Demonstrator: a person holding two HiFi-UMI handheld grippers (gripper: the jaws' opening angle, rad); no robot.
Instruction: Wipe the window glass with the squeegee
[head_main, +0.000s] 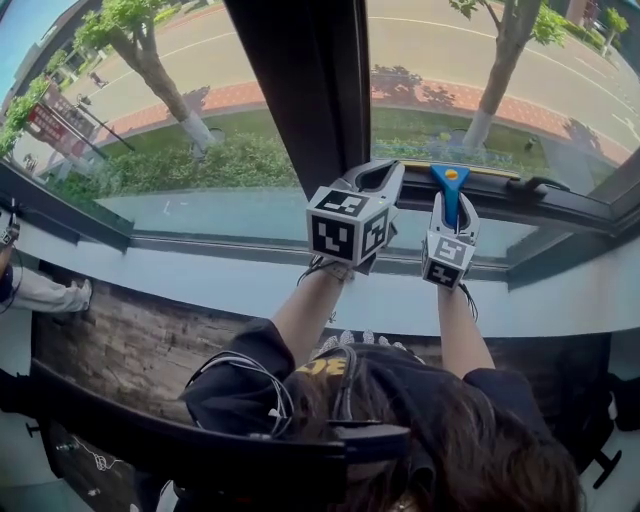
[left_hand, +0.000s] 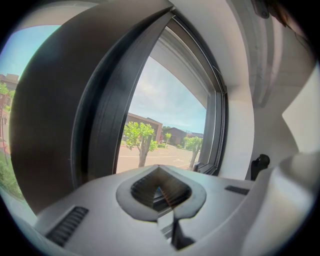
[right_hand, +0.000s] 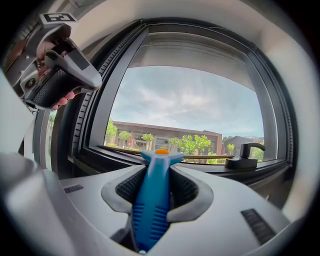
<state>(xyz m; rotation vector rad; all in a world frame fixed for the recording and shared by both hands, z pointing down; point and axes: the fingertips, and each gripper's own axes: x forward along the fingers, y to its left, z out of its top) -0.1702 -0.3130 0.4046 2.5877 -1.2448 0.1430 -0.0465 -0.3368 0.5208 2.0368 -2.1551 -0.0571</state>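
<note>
We hold the squeegee (right_hand: 151, 200) by its blue handle in the right tool (head_main: 450, 205). The tool's jaws are clamped on both sides of the grip, with the orange-capped neck sticking out past the pads. In the head view this sits right of centre. The squeegee's thin blade lies along the bottom edge of the window glass (head_main: 500, 70), just above the lower frame. A black window handle (right_hand: 243, 156) rests on that frame at the blade's right end.

The left tool (head_main: 385, 172) is just left of the right one, in front of the dark upright frame post (head_main: 305, 90). Its jaws are drawn together with nothing between them, leaving only a small diamond-shaped gap between the ribbed pads. Both forearms reach up across the pale sill (head_main: 200, 285) at mid-frame. Trees (head_main: 140, 40) and a road show through the glass.
</note>
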